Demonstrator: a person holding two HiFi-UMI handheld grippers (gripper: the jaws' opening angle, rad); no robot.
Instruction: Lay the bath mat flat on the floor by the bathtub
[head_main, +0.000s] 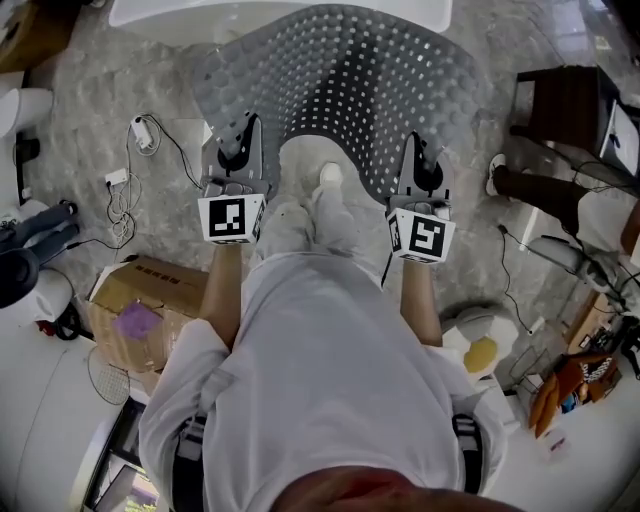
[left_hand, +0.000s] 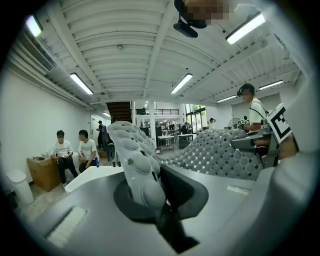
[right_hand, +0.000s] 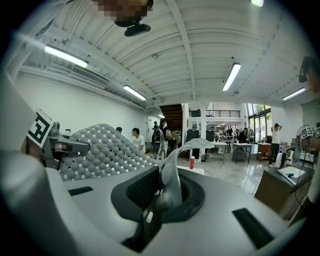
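While each gripper is clamped on a near corner of the bath mat (head_main: 350, 90), the sheet arches forward from the jaws toward the bathtub (head_main: 280, 15) and bellies between them, not yet flat on the floor (head_main: 100, 100). The left gripper (head_main: 240, 142) bites only a thin strip of the knobbly edge (left_hand: 137, 160), and the right gripper (head_main: 420, 158) has a similarly narrow, curled lip (right_hand: 172, 172). With so little rubber in each bite, the mat's weight could pull a corner free during lowering.

The slack middle may fold under itself if both grippers drop together without first drawing apart. The far edge looks close to the tub, though contact cannot be told, so it could snag and buckle. The person's shoes (head_main: 330, 180) sit just behind the jaws, and cables (head_main: 120, 195) lie left of the left gripper, so either could end up under the mat.
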